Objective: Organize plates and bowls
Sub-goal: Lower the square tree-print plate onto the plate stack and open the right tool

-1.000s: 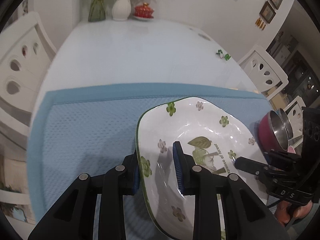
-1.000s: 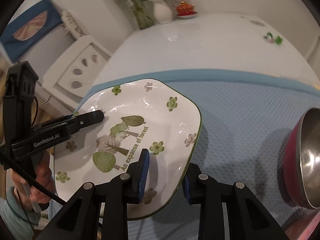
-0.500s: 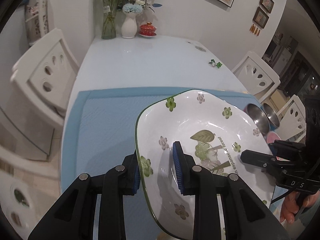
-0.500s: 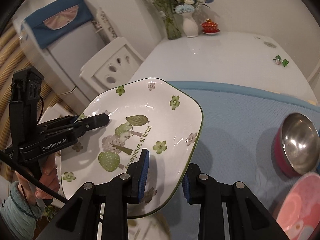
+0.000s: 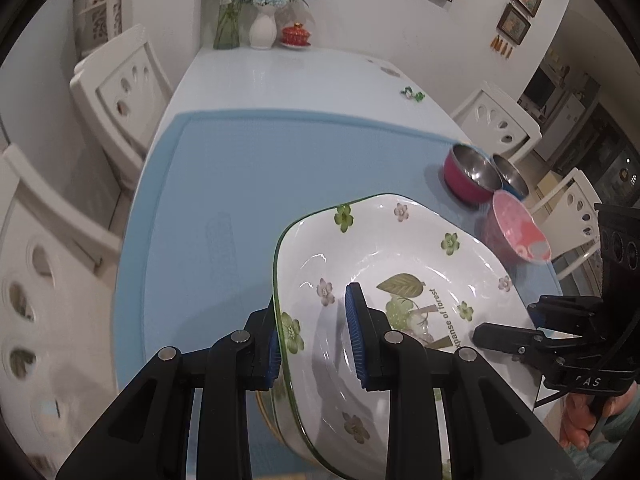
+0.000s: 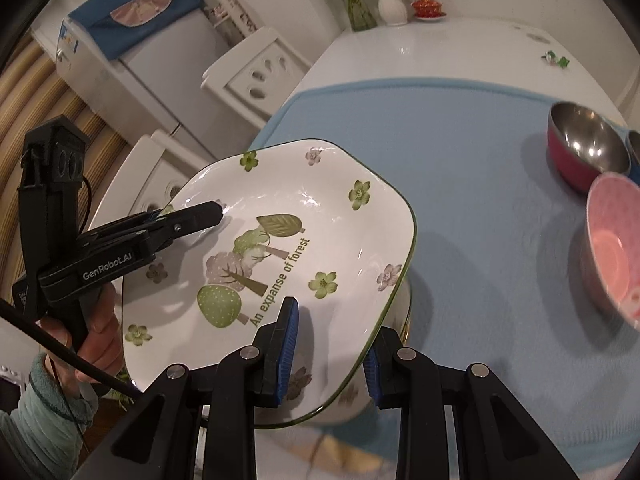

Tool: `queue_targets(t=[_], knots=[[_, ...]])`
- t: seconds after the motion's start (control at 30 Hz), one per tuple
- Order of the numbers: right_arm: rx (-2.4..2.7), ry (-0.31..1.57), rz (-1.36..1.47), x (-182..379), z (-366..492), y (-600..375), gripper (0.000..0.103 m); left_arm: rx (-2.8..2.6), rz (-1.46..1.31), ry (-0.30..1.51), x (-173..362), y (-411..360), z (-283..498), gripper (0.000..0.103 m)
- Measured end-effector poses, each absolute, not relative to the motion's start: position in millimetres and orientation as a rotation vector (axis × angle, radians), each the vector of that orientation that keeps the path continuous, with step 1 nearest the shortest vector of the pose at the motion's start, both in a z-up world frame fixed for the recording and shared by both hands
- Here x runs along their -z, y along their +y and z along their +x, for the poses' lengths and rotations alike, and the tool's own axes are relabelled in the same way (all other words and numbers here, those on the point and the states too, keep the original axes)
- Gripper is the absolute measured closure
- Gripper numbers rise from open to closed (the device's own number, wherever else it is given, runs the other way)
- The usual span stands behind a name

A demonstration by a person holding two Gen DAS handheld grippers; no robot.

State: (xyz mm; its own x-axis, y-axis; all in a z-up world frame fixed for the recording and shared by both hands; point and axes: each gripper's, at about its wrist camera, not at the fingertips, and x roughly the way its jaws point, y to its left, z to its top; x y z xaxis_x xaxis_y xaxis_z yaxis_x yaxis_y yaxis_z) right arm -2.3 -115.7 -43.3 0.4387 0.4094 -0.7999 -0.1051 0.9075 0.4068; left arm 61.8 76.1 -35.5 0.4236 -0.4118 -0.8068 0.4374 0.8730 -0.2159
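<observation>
While both grippers clamp opposite edges of the floral dish (image 5: pixel 400 280), it hangs tilted above the near end of the blue mat (image 5: pixel 240 184). The left gripper (image 5: pixel 314 344) pinches the dish's left rim between its blue pads, one pad inside, one outside; the right gripper (image 6: pixel 330 350) grips the right rim likewise. Just under the dish, another white piece with a gold rim shows. Farther right on the mat sit a pink bowl (image 6: pixel 612 248) and a red steel-lined bowl (image 6: pixel 584 144). At the table's (image 5: pixel 280 76) far end stands a white vase (image 5: pixel 263 30).
</observation>
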Motion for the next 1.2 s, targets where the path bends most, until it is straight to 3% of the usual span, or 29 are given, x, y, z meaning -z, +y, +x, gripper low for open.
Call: queue_targets(t=[0.57,1.2], knots=[[-0.299,1.183,0.281,80,-34,-108,0.075,0.521,-0.016,1.119,87,75,24,0.079],[-0.266,1.241,0.312,91,-24,-102,0.075,0.502,0.000,1.154,103,75,32,0.079]])
